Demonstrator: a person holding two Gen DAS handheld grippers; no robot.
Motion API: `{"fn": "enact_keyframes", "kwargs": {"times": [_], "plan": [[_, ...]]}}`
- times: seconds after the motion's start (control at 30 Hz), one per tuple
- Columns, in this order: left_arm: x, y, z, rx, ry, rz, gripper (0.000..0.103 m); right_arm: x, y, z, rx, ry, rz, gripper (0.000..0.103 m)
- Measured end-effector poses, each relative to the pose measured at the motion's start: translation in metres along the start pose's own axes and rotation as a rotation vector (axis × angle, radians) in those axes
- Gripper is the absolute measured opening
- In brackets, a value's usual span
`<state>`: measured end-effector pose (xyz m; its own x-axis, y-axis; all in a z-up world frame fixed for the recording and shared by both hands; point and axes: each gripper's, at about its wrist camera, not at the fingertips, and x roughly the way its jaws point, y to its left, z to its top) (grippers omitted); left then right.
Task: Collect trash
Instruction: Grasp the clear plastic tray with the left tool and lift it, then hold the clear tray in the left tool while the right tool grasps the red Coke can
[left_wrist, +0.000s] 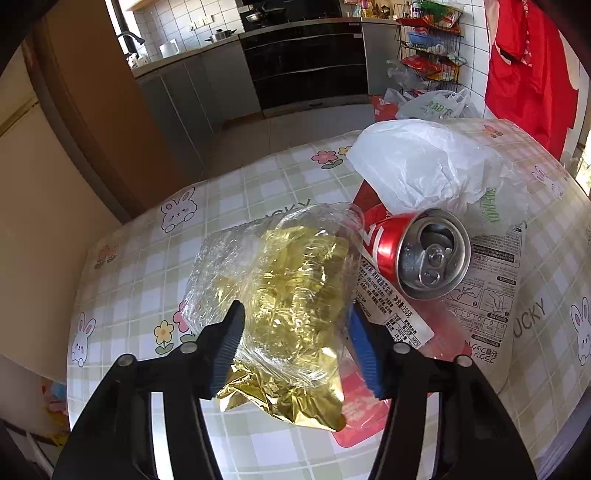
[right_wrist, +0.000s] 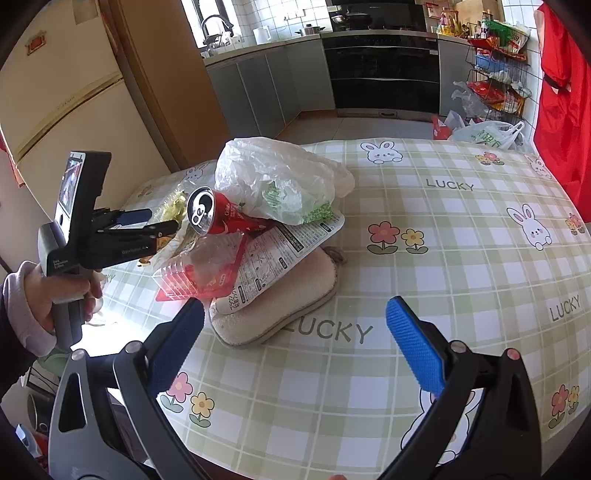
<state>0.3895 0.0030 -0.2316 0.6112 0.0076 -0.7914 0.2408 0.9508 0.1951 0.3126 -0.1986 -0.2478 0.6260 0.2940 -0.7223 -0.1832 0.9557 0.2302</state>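
Observation:
My left gripper (left_wrist: 295, 325) is shut on a crumpled clear wrapper with gold foil (left_wrist: 288, 288), held just above the table; in the right wrist view the left gripper (right_wrist: 155, 221) shows at the left with the wrapper (right_wrist: 173, 206) between its fingers. Beside it lies a pile: a red soda can (left_wrist: 413, 251) on its side, a white plastic bag (left_wrist: 417, 166), a printed white package (left_wrist: 487, 280) and a red-and-clear wrapper (right_wrist: 199, 277). My right gripper (right_wrist: 295, 332) is open and empty above the table, in front of the pile (right_wrist: 258, 206).
A beige sponge pad (right_wrist: 280, 310) lies under the pile on the green checked tablecloth (right_wrist: 443, 240). The table's left edge is near the pile. Behind are the kitchen counter, oven (right_wrist: 384, 70), a fridge (right_wrist: 62, 103), a wire rack (right_wrist: 495, 74) and bags on the floor.

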Motion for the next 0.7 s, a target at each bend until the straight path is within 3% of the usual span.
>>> {"fn": "enact_keyframes", "kwargs": {"times": [0.3,0.43,0.5,0.7], "plan": [[-0.041,0.020,-0.002,-0.105,-0.072,-0.135,0.047,0.008,0.008,0.003,-0.012,0.016,0.030,0.097],[-0.058,0.040,-0.002,-0.172,-0.120,-0.142,0.038,0.014,0.018,0.007,-0.032,0.024,0.052,0.097],[-0.064,0.051,-0.003,-0.199,-0.141,-0.127,0.023,0.017,0.024,0.010,-0.056,0.028,0.067,0.097],[-0.071,0.082,-0.014,-0.303,-0.161,-0.111,0.015,0.032,0.048,0.025,-0.175,0.044,0.093,0.093]]}}
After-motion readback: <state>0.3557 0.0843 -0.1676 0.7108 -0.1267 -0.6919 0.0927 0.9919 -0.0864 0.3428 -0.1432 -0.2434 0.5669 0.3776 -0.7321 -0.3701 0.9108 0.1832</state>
